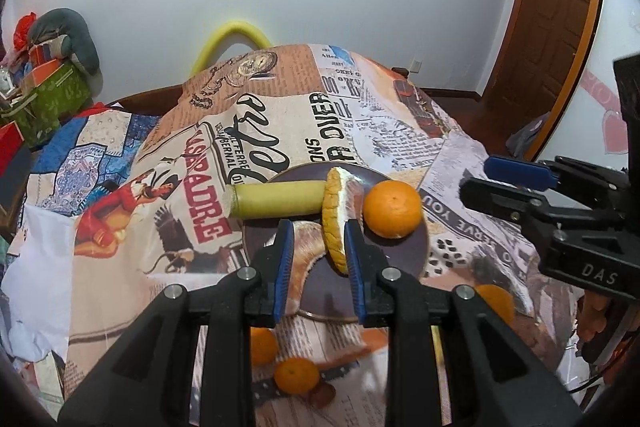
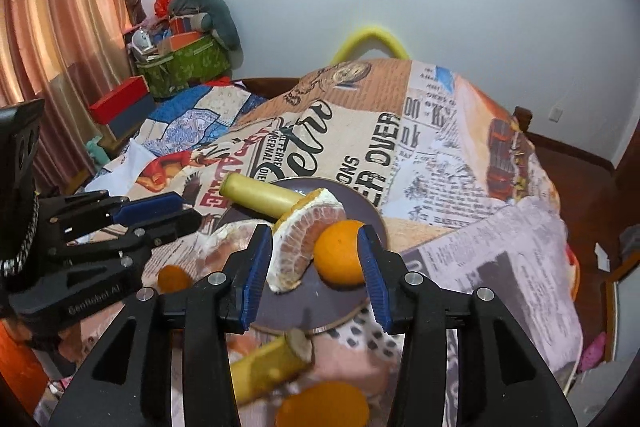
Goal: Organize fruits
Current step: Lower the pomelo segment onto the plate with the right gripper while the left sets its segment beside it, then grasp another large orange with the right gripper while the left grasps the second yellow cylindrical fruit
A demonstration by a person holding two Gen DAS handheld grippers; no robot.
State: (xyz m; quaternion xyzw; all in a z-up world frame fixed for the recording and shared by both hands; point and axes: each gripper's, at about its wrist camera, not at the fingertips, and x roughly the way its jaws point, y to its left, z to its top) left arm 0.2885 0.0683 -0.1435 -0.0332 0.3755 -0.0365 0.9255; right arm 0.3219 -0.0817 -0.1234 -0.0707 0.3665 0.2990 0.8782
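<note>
A dark purple plate lies on the newspaper-print cloth. On it rest a pale green stalk piece, a pomelo wedge and an orange. My left gripper is open above the plate's near side, with the pomelo wedge against its right finger. My right gripper is open around the wedge and the orange, just above the plate. A second pomelo piece lies at the plate's left edge.
Small oranges lie on the cloth near the table's front. A second stalk piece and an orange lie below the right gripper. Boxes and a green bag stand at the far left.
</note>
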